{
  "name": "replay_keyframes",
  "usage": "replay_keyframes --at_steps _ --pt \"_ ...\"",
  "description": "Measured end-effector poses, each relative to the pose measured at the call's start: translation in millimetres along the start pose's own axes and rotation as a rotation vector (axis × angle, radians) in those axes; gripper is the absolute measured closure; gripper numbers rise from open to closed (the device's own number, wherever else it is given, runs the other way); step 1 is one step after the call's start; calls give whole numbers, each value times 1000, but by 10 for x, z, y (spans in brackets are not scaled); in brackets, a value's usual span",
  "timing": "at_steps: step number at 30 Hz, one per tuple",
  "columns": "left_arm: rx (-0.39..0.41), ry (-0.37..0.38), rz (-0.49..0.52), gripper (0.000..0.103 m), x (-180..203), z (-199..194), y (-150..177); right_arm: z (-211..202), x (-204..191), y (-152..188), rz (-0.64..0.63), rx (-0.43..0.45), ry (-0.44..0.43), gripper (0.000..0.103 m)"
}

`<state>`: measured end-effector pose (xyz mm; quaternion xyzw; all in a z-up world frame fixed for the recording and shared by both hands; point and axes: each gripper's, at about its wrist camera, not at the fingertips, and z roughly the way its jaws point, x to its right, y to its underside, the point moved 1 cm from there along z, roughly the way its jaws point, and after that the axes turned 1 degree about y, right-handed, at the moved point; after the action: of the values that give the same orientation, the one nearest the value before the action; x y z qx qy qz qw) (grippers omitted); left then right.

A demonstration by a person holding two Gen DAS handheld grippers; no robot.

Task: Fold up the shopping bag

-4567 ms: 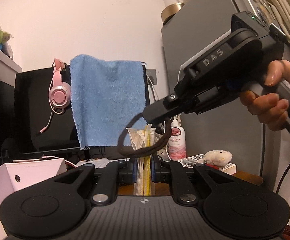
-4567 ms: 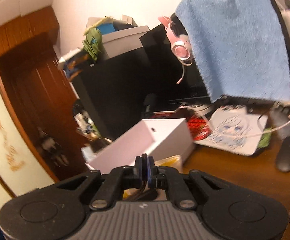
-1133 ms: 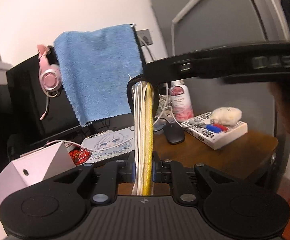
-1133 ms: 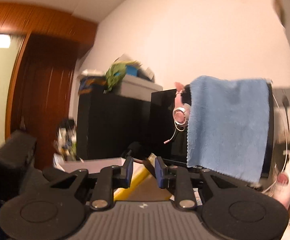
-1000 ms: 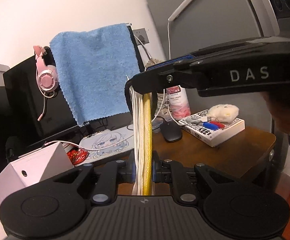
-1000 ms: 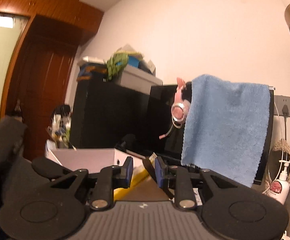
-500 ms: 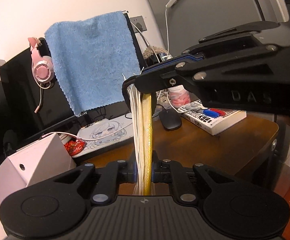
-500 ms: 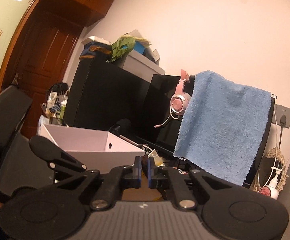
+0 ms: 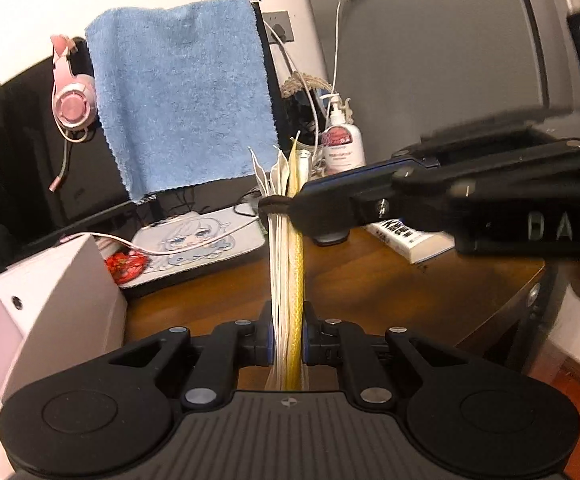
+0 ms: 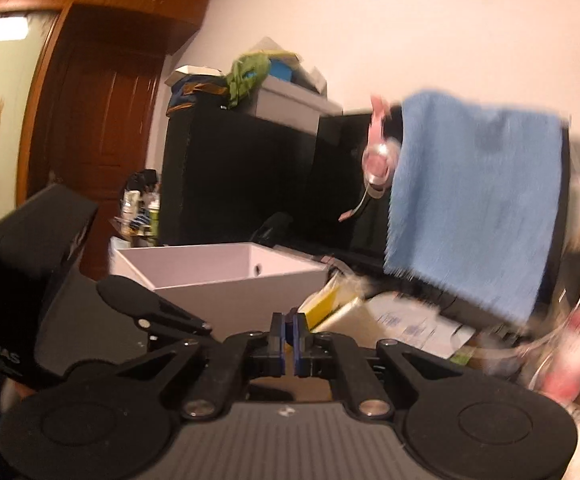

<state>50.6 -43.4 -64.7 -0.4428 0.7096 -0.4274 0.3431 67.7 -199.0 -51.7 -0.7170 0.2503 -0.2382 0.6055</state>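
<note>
Folded shopping bag (image 9: 286, 256) upright between left gripper (image 9: 288, 338) jaws

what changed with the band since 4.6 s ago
The band, then a loose loop hanging off the right gripper, now sits tight around the folded bag, partway down from its top. The right gripper opened, then closed again. The left gripper stayed clamped on the bag.

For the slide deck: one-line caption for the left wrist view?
Left claw clamps the folded shopping bag upright while the right claw holds the brown elastic band wrapped around it.
</note>
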Motion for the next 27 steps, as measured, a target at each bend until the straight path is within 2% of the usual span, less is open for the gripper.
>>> replay_keyframes --at_steps 2,3,4,5,6,9,12,14,18,19,23,27 --pt "27 89 -87 91 -138 -47 4 -40 134 14 116 31 -38 94" --pt "39 137 -134 91 -214 -70 10 -98 238 23 205 77 -59 94" --pt "46 176 -173 91 -278 -85 16 -169 340 40 299 131 -75 85" --pt "50 223 -215 91 -354 -99 20 -235 431 60 386 179 -89 71" --pt "54 263 -253 91 -418 -109 27 -290 516 85 463 219 -98 66" --pt "63 401 -376 91 -604 -140 62 -350 720 185 621 268 -98 64" --pt "73 530 -483 91 -725 -154 92 -301 848 299 694 261 -85 64" --pt "78 589 -519 91 -753 -164 89 -214 934 393 761 248 -107 64" --pt "68 649 -569 90 -797 -161 78 -53 1060 568 889 261 -198 68" --pt "68 655 -582 90 -807 -161 82 -23 1069 590 901 266 -231 80" --pt "75 670 -628 90 -863 -150 97 23 1048 622 917 266 -261 81" --pt "93 654 -646 90 -908 -137 80 35 1003 678 942 259 -291 81"
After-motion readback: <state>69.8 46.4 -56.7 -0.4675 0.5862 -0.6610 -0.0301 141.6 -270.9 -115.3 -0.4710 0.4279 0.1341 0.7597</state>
